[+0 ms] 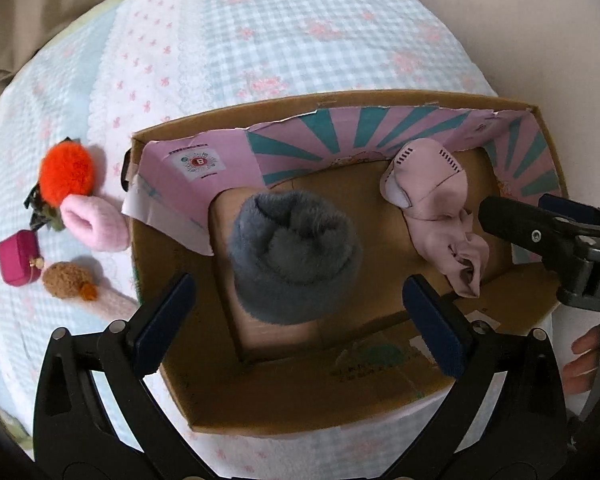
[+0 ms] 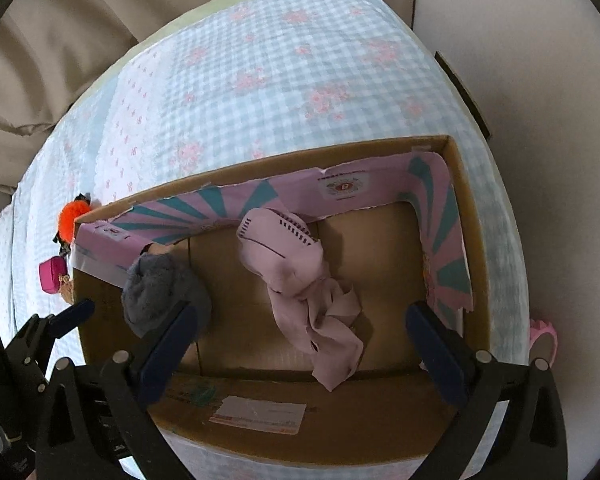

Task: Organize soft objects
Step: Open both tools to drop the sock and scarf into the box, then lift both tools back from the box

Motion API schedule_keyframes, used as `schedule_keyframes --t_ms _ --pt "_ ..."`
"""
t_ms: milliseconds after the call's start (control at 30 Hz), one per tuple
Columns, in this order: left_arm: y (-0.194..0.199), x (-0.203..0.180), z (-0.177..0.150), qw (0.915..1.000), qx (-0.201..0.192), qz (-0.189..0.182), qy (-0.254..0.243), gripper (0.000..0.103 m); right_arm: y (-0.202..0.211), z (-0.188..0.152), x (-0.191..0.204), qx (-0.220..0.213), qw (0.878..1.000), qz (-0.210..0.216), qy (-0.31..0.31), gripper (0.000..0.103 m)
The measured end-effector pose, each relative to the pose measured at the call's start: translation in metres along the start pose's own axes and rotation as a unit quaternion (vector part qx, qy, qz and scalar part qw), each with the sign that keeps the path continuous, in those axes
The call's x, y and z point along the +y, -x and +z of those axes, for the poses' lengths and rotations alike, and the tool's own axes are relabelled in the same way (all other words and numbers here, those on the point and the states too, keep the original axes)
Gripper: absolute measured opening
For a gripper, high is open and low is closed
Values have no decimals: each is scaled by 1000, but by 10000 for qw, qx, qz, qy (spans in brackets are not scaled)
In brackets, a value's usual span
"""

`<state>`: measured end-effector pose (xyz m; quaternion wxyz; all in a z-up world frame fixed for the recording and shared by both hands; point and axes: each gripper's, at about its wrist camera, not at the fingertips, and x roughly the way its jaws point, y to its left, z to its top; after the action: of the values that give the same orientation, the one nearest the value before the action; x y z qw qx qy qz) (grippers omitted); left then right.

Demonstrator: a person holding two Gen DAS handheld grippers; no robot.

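From my left wrist camera, my left hand-held gripper (image 1: pixel 296 312) hangs released over a cardboard box (image 1: pixel 308 404), its 2 fingers spread wide with nothing between them. Below them a grey fuzzy roll (image 1: pixel 294 256) lies on the box floor. To its right a crumpled pink cloth (image 1: pixel 432 200) lies in the same box. A pink paper liner with teal rays (image 1: pixel 320 144) lines the far wall; it carries a round red-and-white sticker (image 1: pixel 199 161) whose writing is too small to read. Faint green print on the near flap is also unreadable. My right hand-held gripper (image 1: pixel 540 236) reaches in from the right edge, near the pink cloth. Outside the box, on the checked bedspread (image 1: pixel 260 40), sit an orange pompom (image 1: pixel 66 174), a pink fuzzy roll (image 1: pixel 94 222), a magenta case (image 1: pixel 18 258) and a brown plush ball (image 1: pixel 66 280).

From my right wrist camera, my right hand-held gripper (image 2: pixel 300 344) is also released, fingers well apart above the box (image 2: pixel 340 436). The pink cloth (image 2: pixel 312 300) lies between them on the floor. The grey roll (image 2: pixel 160 292) sits at the left wall, partly hidden behind my left finger. A white label (image 2: pixel 260 416) on the near flap bears red print I cannot read. The left hand-held gripper (image 2: pixel 52 328) shows at the left edge. A pink ring-like thing (image 2: pixel 544 336) peeks out right of the box.
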<state>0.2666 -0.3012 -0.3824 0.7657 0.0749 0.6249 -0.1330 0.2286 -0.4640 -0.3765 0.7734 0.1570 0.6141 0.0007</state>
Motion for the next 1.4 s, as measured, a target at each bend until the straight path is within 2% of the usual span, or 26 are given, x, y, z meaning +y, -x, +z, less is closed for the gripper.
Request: schedule_keyframes --t_ms 233,433,633,800,1033,1267,1400 --pt "21 4 -3 9997 -258 -39 6 103 20 -6 8 -244 9996 -118 105 103" --pt "53 6 -11 9987 -506 -38 69 102 55 -16 20 -502 9980 -266 262 103" --pt "112 15 -28 9950 -987 -45 137 103 116 -36 42 -982 9931 -430 480 103" --pt "177 30 -48 9884 -1508 -57 190 103 178 -62 69 -1519 9850 -539 609 103" --pt "263 54 -78 9721 -2325 7 300 103 250 -102 106 -2437 9652 -534 788 103" --pt "339 86 -129 9437 -3255 206 556 103 300 -143 131 -3127 9435 -550 949 103" --pt "367 108 -163 9292 -3594 329 800 103 309 -159 142 -3288 9371 -491 1065 103"
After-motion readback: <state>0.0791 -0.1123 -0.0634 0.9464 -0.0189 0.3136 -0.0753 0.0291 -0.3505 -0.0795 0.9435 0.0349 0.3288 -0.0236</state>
